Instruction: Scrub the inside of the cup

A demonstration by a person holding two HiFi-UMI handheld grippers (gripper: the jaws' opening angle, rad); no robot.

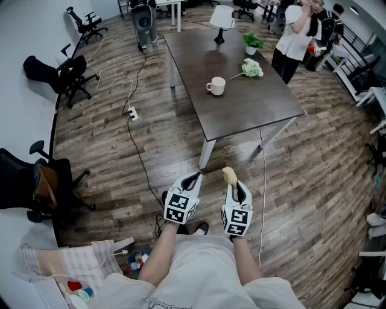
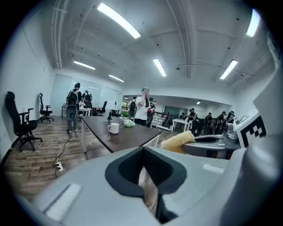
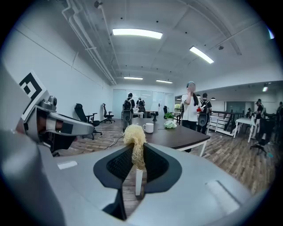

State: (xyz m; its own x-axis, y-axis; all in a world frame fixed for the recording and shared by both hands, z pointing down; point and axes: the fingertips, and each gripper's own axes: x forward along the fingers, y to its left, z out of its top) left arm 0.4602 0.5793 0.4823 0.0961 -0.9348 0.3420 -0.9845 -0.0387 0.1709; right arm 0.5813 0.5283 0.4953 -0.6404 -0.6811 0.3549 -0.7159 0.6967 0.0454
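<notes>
A white cup [image 1: 216,86] stands on the dark brown table [image 1: 253,105], well ahead of both grippers; it also shows as a small white cup [image 2: 113,128] and a cup [image 3: 148,127] in the gripper views. My right gripper [image 1: 233,179] is shut on a yellow loofah scrubber [image 1: 228,175], whose fibrous head [image 3: 134,137] sticks up from between the jaws. My left gripper [image 1: 193,178] is shut with nothing in it. Both hang above the wooden floor, short of the table's near corner.
White flowers [image 1: 251,68], a potted plant [image 1: 252,42] and a white lamp [image 1: 221,18] sit further back on the table. A person in white [image 1: 297,36] stands at its far right. Office chairs [image 1: 66,75] and a floor cable with a power strip [image 1: 132,113] lie left.
</notes>
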